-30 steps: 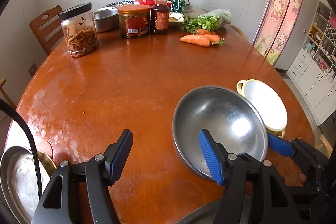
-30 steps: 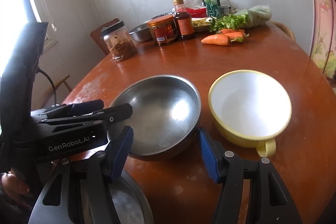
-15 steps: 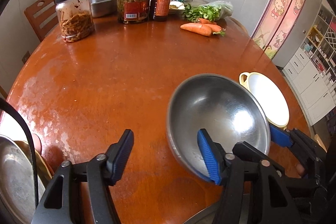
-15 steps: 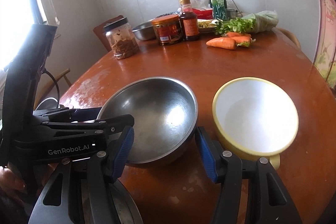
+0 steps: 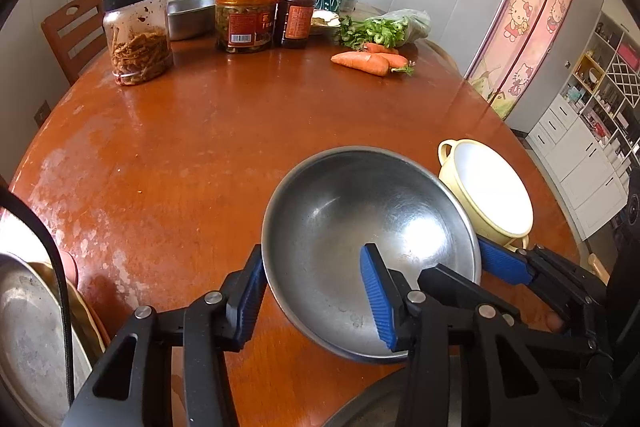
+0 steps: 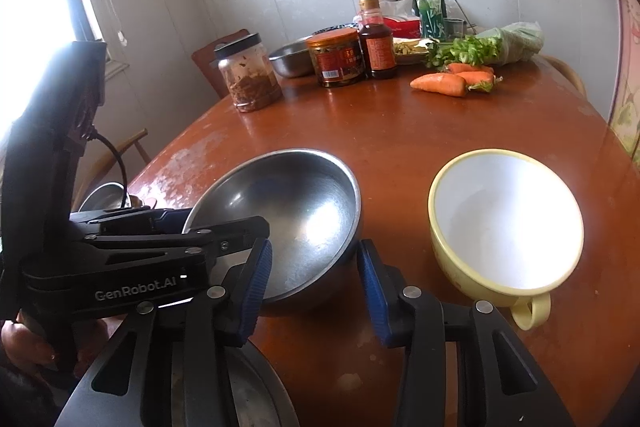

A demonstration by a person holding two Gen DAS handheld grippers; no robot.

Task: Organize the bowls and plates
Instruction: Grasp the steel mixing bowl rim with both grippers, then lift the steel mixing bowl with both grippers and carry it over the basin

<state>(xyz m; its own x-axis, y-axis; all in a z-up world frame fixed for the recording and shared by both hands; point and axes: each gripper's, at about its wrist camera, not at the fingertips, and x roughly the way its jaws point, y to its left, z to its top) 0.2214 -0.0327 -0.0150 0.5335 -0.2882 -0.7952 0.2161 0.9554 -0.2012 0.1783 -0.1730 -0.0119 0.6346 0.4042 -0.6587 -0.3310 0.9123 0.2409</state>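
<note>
A steel bowl [image 5: 360,219] [image 6: 296,203] sits on the wooden table [image 5: 200,131], close to the near edge. My left gripper [image 5: 314,291] is shut across its left rim, one blue pad outside the wall and one inside; the right wrist view shows this left gripper [image 6: 208,223] on that rim. My right gripper [image 6: 312,279] straddles the bowl's near right rim, its jaws closing, with one pad against the outer wall and the other inside the bowl. A yellow bowl [image 5: 492,199] [image 6: 504,219] with a white inside and small handles stands right of the steel bowl, apart from both grippers.
A steel plate [image 5: 28,339] lies at the near left, another steel dish [image 6: 240,395] under the grippers. At the far side stand a jar [image 5: 138,35], an orange-lidded jar [image 5: 244,23], a sauce bottle [image 5: 296,11], a steel basin [image 5: 188,15], carrots [image 5: 364,62] and greens [image 5: 380,27]. A chair [image 5: 72,31] stands behind.
Both pairs of jaws have narrowed onto the steel bowl's rim. Neither hand has shifted, and the yellow bowl has stayed where it was.
</note>
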